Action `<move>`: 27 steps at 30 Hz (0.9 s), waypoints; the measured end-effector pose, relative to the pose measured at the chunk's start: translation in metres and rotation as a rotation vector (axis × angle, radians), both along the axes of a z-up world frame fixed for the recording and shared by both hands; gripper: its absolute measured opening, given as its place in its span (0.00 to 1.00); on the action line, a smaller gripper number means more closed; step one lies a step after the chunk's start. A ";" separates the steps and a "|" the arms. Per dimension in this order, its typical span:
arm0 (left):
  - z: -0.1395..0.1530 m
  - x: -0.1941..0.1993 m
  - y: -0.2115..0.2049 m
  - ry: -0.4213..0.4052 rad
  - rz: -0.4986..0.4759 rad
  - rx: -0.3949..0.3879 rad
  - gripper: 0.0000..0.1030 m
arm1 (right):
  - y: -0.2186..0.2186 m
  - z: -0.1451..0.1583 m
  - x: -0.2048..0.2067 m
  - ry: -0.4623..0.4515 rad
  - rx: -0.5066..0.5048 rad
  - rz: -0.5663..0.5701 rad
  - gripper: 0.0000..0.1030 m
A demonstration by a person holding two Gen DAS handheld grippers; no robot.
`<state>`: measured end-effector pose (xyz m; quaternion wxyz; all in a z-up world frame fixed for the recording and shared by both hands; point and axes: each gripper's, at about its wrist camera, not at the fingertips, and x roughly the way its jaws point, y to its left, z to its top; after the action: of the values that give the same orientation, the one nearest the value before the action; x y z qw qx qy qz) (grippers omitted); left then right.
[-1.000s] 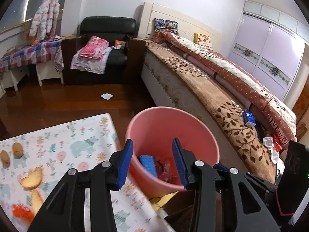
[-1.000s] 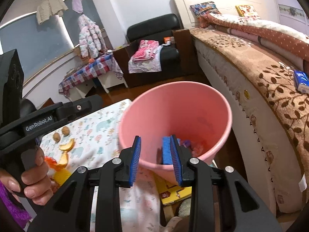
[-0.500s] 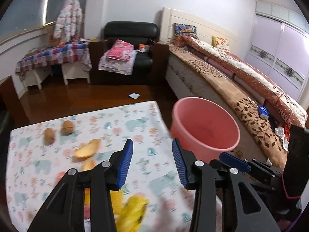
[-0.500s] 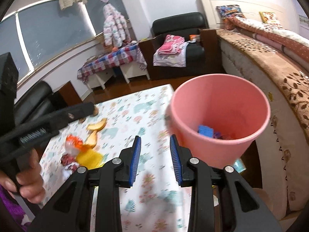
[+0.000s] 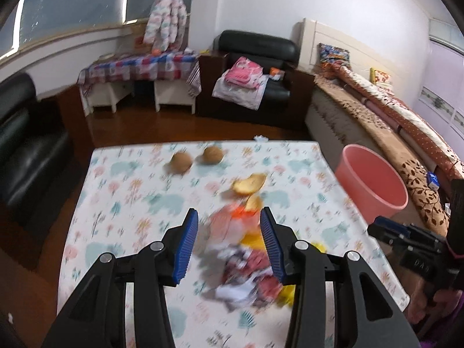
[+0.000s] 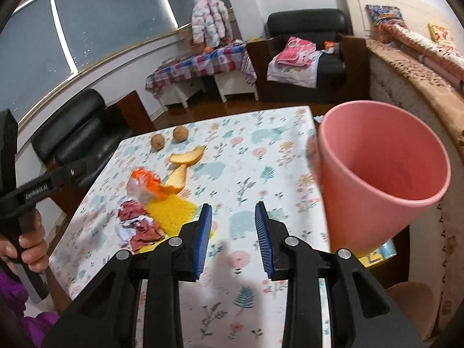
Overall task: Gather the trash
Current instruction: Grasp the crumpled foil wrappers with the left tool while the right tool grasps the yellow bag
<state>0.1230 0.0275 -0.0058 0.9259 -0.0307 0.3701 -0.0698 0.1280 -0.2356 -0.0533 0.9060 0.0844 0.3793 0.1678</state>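
A pink bin stands at the table's right edge; it also shows in the left wrist view. Trash lies on the patterned tablecloth: a red-and-white crumpled wrapper, a yellow sponge-like piece, an orange-and-white wrapper, peel pieces and two round brown nuts. My left gripper is open and empty, just above the blurred wrapper pile. My right gripper is open and empty over bare cloth, right of the pile.
A bed runs along the right. A black armchair with pink clothes stands at the back, a black sofa at the left, and a checked-cloth side table by the window. A white scrap lies on the floor.
Both grippers have swung left, away from above the pink bin and over the table. The left one now hangs over the trash pile. Both have stayed open.
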 end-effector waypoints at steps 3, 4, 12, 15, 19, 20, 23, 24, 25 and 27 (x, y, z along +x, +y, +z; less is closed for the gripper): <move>-0.013 -0.008 0.006 0.045 0.004 -0.011 0.42 | 0.008 -0.005 0.001 0.018 -0.005 0.025 0.31; -0.016 -0.009 0.007 0.061 -0.003 -0.025 0.42 | 0.010 -0.005 0.001 0.021 -0.007 0.031 0.31; -0.041 0.001 -0.013 0.137 -0.055 -0.082 0.42 | 0.022 -0.008 0.001 0.032 -0.030 0.070 0.31; -0.048 0.009 -0.019 0.159 -0.051 -0.087 0.42 | 0.025 -0.007 0.001 0.026 -0.037 0.076 0.31; -0.059 0.016 -0.021 0.202 -0.041 -0.094 0.42 | 0.028 -0.007 0.002 0.024 -0.049 0.085 0.31; -0.061 0.016 -0.021 0.204 -0.043 -0.100 0.40 | 0.029 -0.008 0.002 0.026 -0.051 0.088 0.31; -0.063 0.017 -0.017 0.207 -0.044 -0.111 0.25 | 0.031 -0.010 0.005 0.039 -0.052 0.095 0.31; -0.063 0.017 -0.015 0.208 -0.044 -0.116 0.22 | 0.032 -0.011 0.006 0.043 -0.053 0.099 0.31; -0.062 0.016 -0.014 0.206 -0.049 -0.121 0.19 | 0.034 -0.012 0.006 0.045 -0.054 0.102 0.31; -0.061 0.014 -0.012 0.198 -0.056 -0.121 0.17 | 0.037 -0.013 0.007 0.049 -0.056 0.111 0.31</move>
<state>0.1368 0.0159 -0.0668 0.8788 -0.0830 0.4556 -0.1148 0.1352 -0.1990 -0.0659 0.8878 0.0419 0.4100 0.2048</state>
